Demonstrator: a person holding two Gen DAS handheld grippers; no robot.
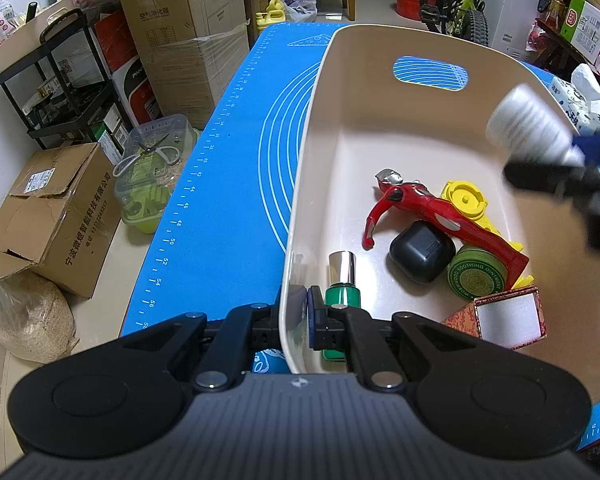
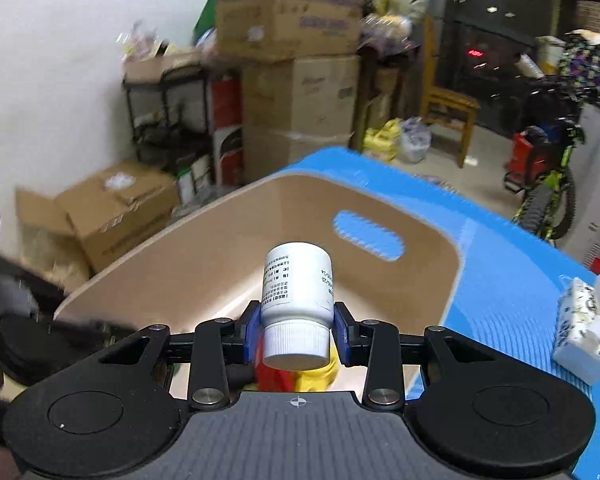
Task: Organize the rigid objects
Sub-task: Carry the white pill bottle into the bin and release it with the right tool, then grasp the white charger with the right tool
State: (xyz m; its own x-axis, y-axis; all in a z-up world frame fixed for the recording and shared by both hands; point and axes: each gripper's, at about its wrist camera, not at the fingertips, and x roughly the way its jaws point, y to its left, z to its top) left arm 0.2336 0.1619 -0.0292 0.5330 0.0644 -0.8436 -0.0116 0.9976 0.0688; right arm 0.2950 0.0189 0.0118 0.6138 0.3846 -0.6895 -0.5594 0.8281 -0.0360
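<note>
A beige plastic bin (image 1: 400, 120) stands on the blue mat (image 1: 220, 200). My left gripper (image 1: 305, 320) is shut on the bin's near-left rim. Inside lie a red toy figure (image 1: 432, 212), a yellow toy (image 1: 466, 200), a black case (image 1: 420, 252), a green ointment tin (image 1: 476, 276), a green bottle with silver cap (image 1: 342, 280) and a small red box (image 1: 508, 320). My right gripper (image 2: 296, 330) is shut on a white pill bottle (image 2: 296, 284), cap toward the camera, held above the bin (image 2: 220, 256). The bottle shows blurred in the left wrist view (image 1: 528, 124).
A tissue pack (image 2: 580, 332) lies on the mat (image 2: 500, 280) right of the bin. Cardboard boxes (image 1: 184, 40), a black shelf (image 1: 60, 80), a clear plastic container (image 1: 152, 168) and a sack stand on the floor to the left. A bicycle (image 2: 548, 188) and a wooden chair are beyond.
</note>
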